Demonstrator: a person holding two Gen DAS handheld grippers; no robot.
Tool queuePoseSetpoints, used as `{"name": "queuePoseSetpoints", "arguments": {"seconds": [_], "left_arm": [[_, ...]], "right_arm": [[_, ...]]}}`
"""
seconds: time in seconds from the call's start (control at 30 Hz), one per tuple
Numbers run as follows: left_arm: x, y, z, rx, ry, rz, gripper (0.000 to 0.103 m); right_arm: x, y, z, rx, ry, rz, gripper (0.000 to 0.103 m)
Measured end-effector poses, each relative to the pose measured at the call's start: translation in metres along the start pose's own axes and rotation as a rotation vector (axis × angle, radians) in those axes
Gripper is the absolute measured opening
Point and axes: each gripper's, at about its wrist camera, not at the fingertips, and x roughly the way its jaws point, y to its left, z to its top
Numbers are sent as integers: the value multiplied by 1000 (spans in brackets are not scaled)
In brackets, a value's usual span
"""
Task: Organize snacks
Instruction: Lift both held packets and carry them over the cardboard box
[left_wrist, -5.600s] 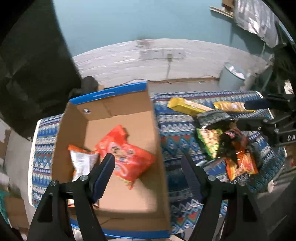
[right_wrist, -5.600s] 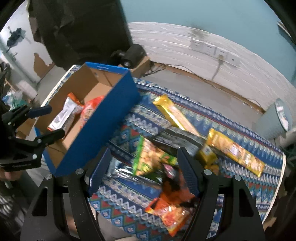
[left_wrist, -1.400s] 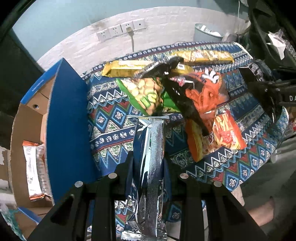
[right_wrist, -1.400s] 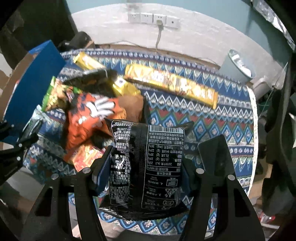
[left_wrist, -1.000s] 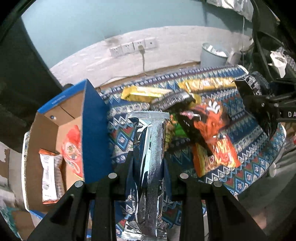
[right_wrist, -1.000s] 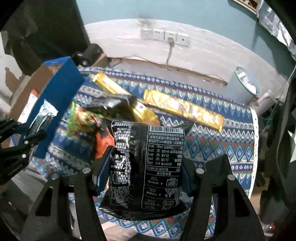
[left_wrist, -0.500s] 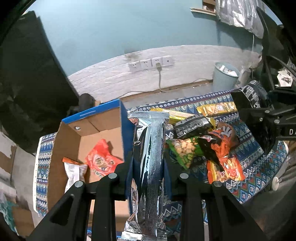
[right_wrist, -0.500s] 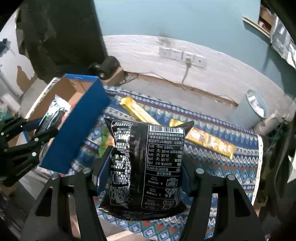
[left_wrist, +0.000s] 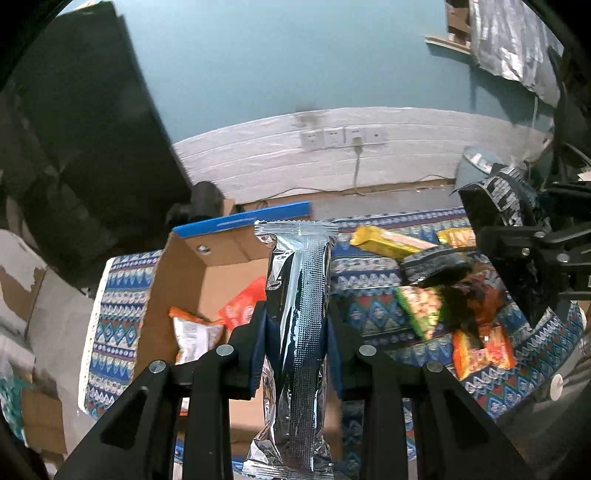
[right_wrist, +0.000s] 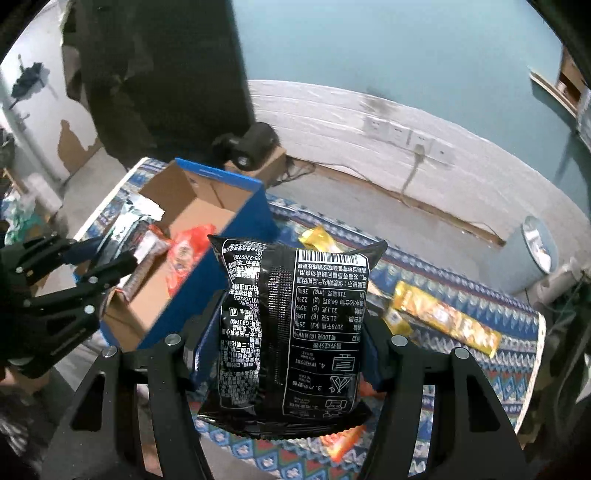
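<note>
The table is covered by a blue, zigzag-patterned cloth (right_wrist: 491, 354) edged in white. An open cardboard box (left_wrist: 207, 280) with blue outer walls sits at its left end; inside lie an orange-red packet (left_wrist: 240, 310) and a white packet with orange ends (left_wrist: 192, 336). Loose snacks crowd the cloth to the right of the box: a green bag (left_wrist: 417, 310), an orange bag (left_wrist: 484, 350), and two long yellow packs (right_wrist: 447, 317).

The left gripper (left_wrist: 295, 332) is pinched tight on a long silver foil pack (left_wrist: 299, 332), held upright above the box's near right corner. The right gripper (right_wrist: 286, 332) clamps a black bag (right_wrist: 291, 325) above the cloth, just right of the box.

Behind the table: teal wall, a white-painted lower band with wall sockets (left_wrist: 343, 138) and a cord plugged in. A grey bin (right_wrist: 532, 251) stands on the floor.
</note>
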Motion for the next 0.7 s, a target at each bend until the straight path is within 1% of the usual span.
{"name": "queuePoseSetpoints", "arguments": {"seconds": [0.13, 0.23, 0.37, 0.6, 0.7], "left_arm": [[5, 22, -3, -49, 12, -3, 29], [7, 38, -4, -63, 5, 24, 29], [14, 59, -7, -112, 19, 21, 29], [27, 96, -13, -185, 36, 41, 29], [32, 107, -16, -199, 42, 60, 29]], "right_arm": [[9, 20, 14, -24, 7, 20, 63], [17, 37, 25, -46, 14, 33, 63], [29, 59, 37, -72, 25, 53, 63], [56, 94, 55, -121, 48, 75, 63], [67, 103, 61, -129, 62, 85, 63]]}}
